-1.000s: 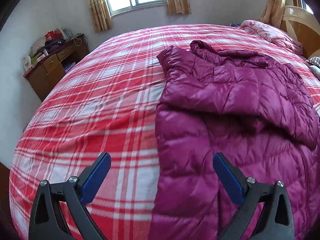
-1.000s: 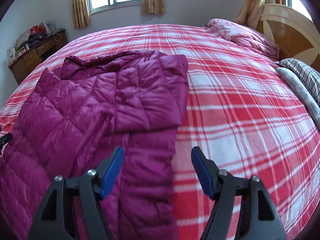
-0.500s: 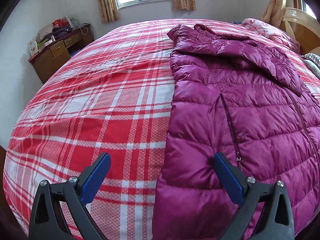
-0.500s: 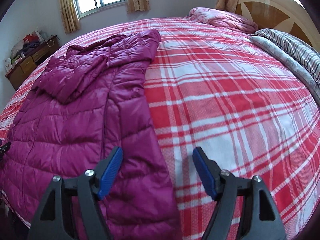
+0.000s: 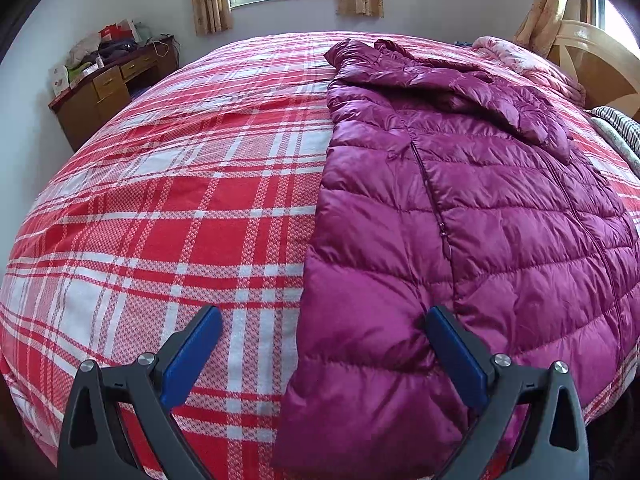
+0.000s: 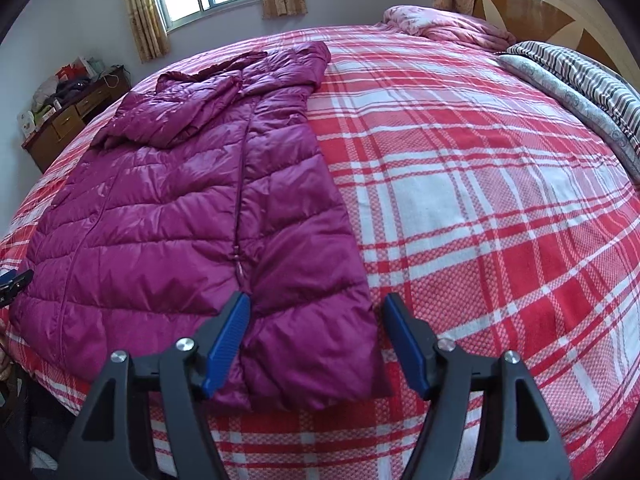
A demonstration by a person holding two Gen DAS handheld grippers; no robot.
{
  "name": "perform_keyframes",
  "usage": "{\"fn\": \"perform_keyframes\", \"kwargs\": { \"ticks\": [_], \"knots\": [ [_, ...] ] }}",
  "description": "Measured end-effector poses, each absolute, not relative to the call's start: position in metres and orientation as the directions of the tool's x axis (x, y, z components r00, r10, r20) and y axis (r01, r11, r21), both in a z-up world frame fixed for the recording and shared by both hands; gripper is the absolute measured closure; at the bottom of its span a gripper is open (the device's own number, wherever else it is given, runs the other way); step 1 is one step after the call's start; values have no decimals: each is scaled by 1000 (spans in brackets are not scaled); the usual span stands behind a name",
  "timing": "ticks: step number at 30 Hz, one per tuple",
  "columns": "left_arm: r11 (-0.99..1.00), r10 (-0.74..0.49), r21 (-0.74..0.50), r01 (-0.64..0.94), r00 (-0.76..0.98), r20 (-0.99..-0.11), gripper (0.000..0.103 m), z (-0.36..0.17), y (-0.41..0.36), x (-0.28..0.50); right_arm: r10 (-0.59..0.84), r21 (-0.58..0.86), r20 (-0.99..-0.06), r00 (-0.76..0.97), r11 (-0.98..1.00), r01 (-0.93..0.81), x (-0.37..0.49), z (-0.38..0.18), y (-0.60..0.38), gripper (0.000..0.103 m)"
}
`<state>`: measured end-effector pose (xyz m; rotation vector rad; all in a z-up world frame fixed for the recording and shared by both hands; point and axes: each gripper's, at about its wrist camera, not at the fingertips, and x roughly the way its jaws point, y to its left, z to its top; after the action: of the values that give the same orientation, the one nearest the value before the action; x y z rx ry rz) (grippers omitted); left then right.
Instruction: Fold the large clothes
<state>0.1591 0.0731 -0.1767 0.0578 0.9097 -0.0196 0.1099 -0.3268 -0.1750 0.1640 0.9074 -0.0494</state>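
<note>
On plaid bedspread (image 5: 168,200), quilted magenta coat (image 5: 480,220)

No legible text, label, brand, number or sign is found in either wrist view. Packages piled on the wooden desk (image 5: 108,84) by the far wall carry red and green printing, but it is too small and blurred to be read.
</note>
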Motion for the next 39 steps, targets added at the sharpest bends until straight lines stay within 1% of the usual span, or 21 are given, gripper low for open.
{"fn": "perform_keyframes", "kwargs": {
  "ticks": [1,4,5,6,7,8,9,10,11,12,13,14,17,22,26,30,33,35,37,39],
  "knots": [
    [998,4,42,48,612,-791,1,-177,73,156,34,127,-788,615,986,108,108,-175,-327,37],
    [997,-10,37,65,610,-793,1,-177,72,149,62,141,-786,615,987,80,100,-176,-323,49],
    [997,-12,40,72,609,-793,3,-177,71,147,72,146,-784,616,987,71,98,-176,-323,58],
    [996,-16,41,78,611,-792,6,-177,70,145,79,150,-782,619,987,64,96,-175,-322,71],
    [995,-25,39,92,615,-788,20,-176,69,143,93,161,-777,623,985,55,95,-174,-322,76],
    [993,-41,37,112,621,-782,36,-174,66,140,104,171,-774,624,984,49,95,-173,-321,82],
    [990,-61,31,136,622,-780,47,-172,63,137,109,176,-771,627,983,45,94,-172,-320,86],
    [988,-80,22,156,619,-781,65,-171,61,135,109,174,-767,632,984,42,94,-170,-319,88],
    [986,-92,17,168,616,-782,75,-169,59,134,108,173,-760,641,984,39,92,-168,-318,90],
    [985,-98,13,173,615,-782,79,-168,58,132,110,175,-754,647,984,36,91,-165,-317,91],
    [984,-106,8,179,616,-781,87,-166,57,132,113,178,-748,654,983,34,90,-163,-317,92],
    [982,-115,3,187,619,-777,91,-164,57,130,120,188,-741,661,982,32,89,-159,-317,93],
    [980,-150,-27,197,641,-752,95,-152,62,125,148,224,-709,689,974,21,83,-146,-321,94],
    [969,-227,-91,229,688,-690,98,-115,75,109,196,274,-632,750,962,-21,65,-111,-323,96],
    [956,-287,-135,259,739,-610,98,-70,89,90,228,314,-542,809,948,-57,44,-72,-328,96],
    [952,-305,-157,261,800,-516,98,-19,102,71,231,338,-421,877,937,-85,17,-26,-332,96],
    [954,-298,-140,264,854,-425,98,19,102,55,209,323,-325,922,941,-99,0,10,-328,96],
    [960,-279,-98,261,886,-371,98,35,97,53,177,285,-273,946,954,-97,-4,28,-323,96],
    [968,-247,-52,245,903,-352,98,40,90,68,129,241,-238,963,968,-70,4,40,-317,96],
    [974,-220,-41,221,905,-363,98,37,85,96,91,213,-238,967,976,-40,28,45,-314,96]
  ]
}}
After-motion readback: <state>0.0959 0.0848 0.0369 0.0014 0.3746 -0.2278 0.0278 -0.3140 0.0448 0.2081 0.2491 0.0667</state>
